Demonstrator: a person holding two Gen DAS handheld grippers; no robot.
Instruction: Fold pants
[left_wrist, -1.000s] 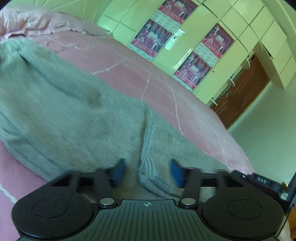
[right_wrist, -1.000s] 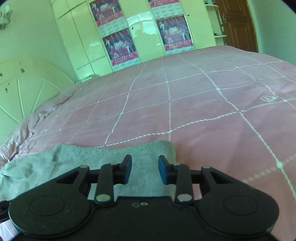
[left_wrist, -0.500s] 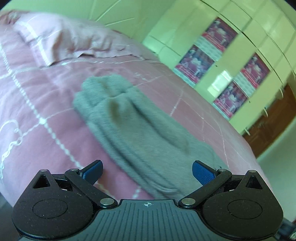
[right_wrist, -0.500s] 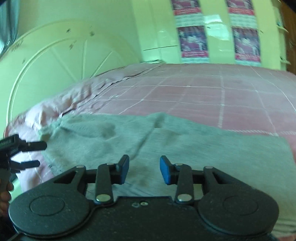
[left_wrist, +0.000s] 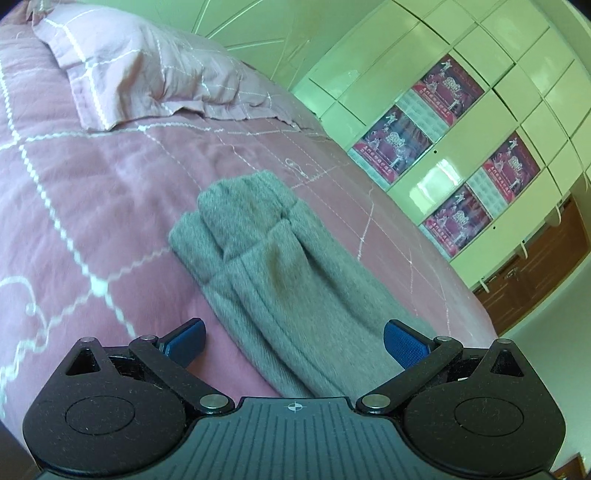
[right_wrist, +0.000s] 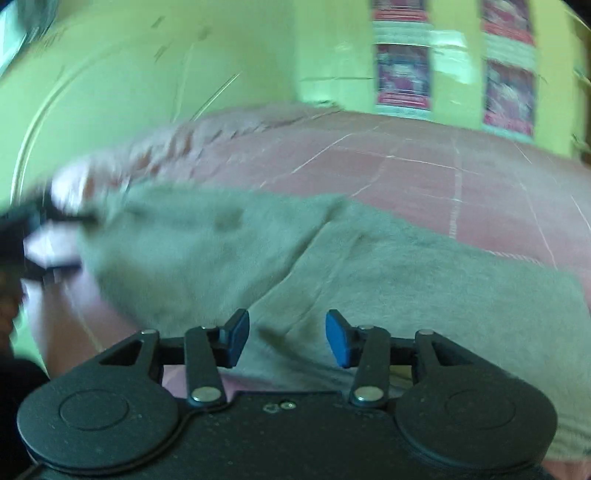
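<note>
Pink quilted bedspread (left_wrist: 92, 192), white stitched grid; grey pants (left_wrist: 280, 280) lie folded lengthwise on it.
Room: pale green cabinet wall (left_wrist: 436, 74) with posters (left_wrist: 391, 144), brown door (left_wrist: 543, 273), pillow (left_wrist: 140, 70) at bed head. Pants' long axis runs from left gripper (left_wrist: 293, 341) up-left toward pillow. Left gripper jaws spread wide, having just opened, holding nothing. Right gripper (right_wrist: 287, 338) part open, just widened, above cloth, no grip; view blurred.

A home bedroom: a bed with a pink quilted cover (left_wrist: 110, 177), a matching pink pillow (left_wrist: 140, 66) at upper left, glossy pale-green wardrobe doors (left_wrist: 461, 122) at right.
</note>
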